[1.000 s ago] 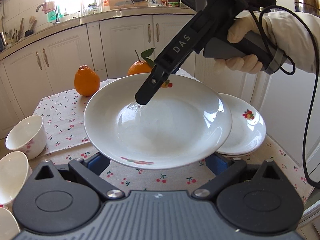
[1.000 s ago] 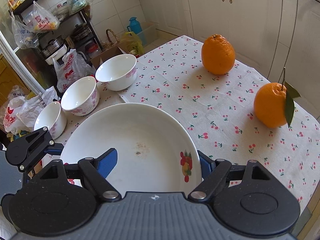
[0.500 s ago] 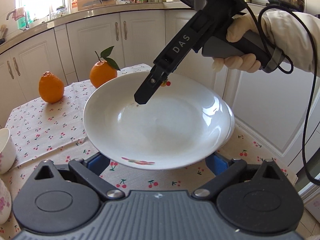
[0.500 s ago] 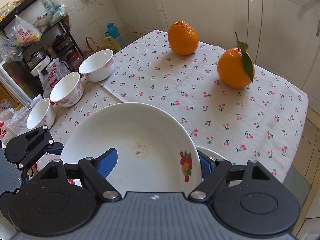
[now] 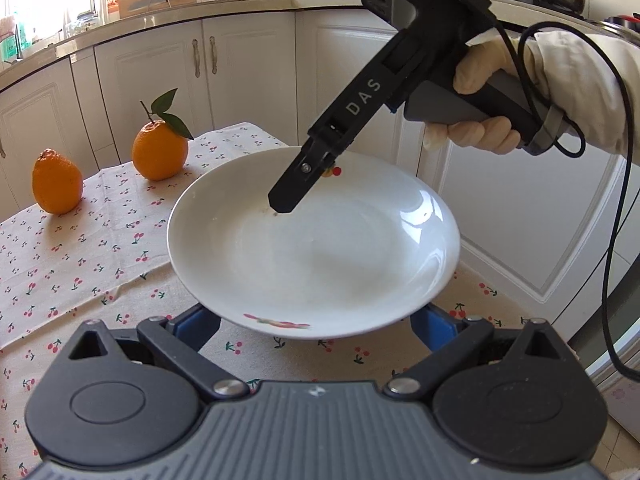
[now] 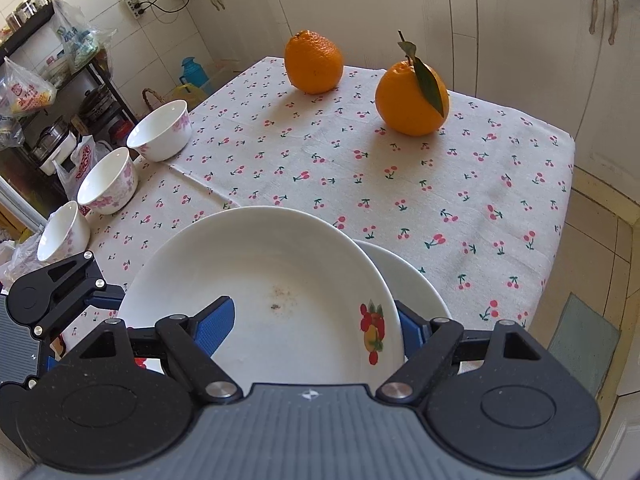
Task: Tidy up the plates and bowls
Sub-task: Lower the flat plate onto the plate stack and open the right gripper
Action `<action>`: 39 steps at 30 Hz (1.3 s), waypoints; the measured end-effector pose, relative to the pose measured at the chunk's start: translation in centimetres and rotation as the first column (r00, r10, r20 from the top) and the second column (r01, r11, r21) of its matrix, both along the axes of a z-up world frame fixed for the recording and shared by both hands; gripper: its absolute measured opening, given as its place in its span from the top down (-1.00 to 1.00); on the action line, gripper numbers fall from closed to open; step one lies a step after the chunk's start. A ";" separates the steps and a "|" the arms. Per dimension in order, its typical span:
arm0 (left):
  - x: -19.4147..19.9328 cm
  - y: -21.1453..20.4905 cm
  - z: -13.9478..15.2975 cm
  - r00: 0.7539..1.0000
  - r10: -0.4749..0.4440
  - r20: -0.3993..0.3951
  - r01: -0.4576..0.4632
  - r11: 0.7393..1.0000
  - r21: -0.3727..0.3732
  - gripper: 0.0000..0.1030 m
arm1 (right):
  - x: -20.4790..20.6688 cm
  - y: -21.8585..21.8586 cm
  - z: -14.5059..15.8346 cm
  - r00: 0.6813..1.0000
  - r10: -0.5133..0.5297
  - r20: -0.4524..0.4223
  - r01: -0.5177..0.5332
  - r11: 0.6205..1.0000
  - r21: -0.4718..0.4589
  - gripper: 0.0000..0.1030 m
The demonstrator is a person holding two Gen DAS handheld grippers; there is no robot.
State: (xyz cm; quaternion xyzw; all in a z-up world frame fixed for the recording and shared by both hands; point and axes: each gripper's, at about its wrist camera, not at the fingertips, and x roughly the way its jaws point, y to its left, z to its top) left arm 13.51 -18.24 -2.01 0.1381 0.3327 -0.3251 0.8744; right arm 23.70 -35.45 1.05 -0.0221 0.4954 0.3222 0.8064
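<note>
A white deep plate [image 5: 320, 248] with a fruit print hangs tilted above the cherry-print tablecloth. My right gripper [image 6: 312, 316] is shut on its rim [image 6: 372, 332]: one black finger [image 5: 296, 188] lies inside the dish, and the other is hidden below it. My left gripper [image 5: 314, 326] stands wide open under the plate's near rim, with its tips hidden. It shows at the plate's left edge as the left gripper [image 6: 60, 292] in the right wrist view. A second white plate [image 6: 412, 284] lies on the cloth, partly under the held one. Three white bowls [image 6: 108, 180] line the table's left side.
Two oranges [image 6: 314, 62] [image 6: 412, 96] sit at the far side of the table. The table's right edge [image 6: 564, 200] drops to a tiled floor. White cabinets [image 5: 248, 68] stand close behind, and a gloved hand [image 5: 472, 136] holds the right gripper.
Both grippers and the plate have shifted across the table toward its right corner and sunk a little. The second plate now lies under the held one, and the bowls have left the left wrist view.
</note>
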 end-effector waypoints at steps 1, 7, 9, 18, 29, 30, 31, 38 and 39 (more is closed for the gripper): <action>0.0 -0.1 0.0 1.000 -0.003 -0.001 0.003 1.000 0.000 -0.95 | -0.1 -0.2 -0.1 1.000 -0.004 -0.003 0.004 1.000 0.000 -0.69; 0.0 -0.4 -0.1 1.000 -0.007 -0.009 0.007 1.000 0.002 -0.95 | -0.1 -0.9 -0.9 1.000 -0.020 -0.013 0.020 1.000 -0.002 -0.69; 0.2 -0.5 -0.3 1.000 -0.005 -0.013 0.005 1.000 0.003 -0.95 | -0.2 -1.1 -1.1 1.000 -0.025 -0.015 0.025 1.000 0.000 -0.69; 0.4 -0.6 -0.4 1.000 -0.011 -0.020 0.011 1.000 0.002 -0.95 | -0.3 -1.8 -1.6 0.999 -0.038 -0.023 0.038 0.999 -0.007 -0.69; 0.8 -0.5 -0.7 0.999 -0.024 -0.026 0.024 1.000 -0.009 -0.95 | -0.8 -2.6 -1.6 0.998 -0.061 -0.028 0.060 0.998 -0.017 -0.69; 0.8 -0.5 -0.7 0.999 -0.024 -0.026 0.024 1.000 -0.008 -0.95 | -0.9 -2.6 -1.5 0.998 -0.062 -0.027 0.061 0.998 -0.019 -0.69; 0.8 -0.6 -0.8 0.999 -0.026 -0.024 0.026 1.000 -0.006 -0.95 | -1.0 -2.6 -1.5 0.998 -0.062 -0.026 0.061 0.998 -0.021 -0.69; 1.1 -0.3 -0.9 0.999 -0.028 -0.016 0.028 1.000 -0.008 -0.95 | -1.4 -3.0 -1.0 0.997 -0.073 -0.019 0.072 0.997 -0.034 -0.69; 1.1 -0.3 -0.9 0.999 -0.029 -0.013 0.029 1.000 -0.007 -0.95 | -1.5 -3.0 -0.9 0.997 -0.075 -0.016 0.074 0.997 -0.035 -0.69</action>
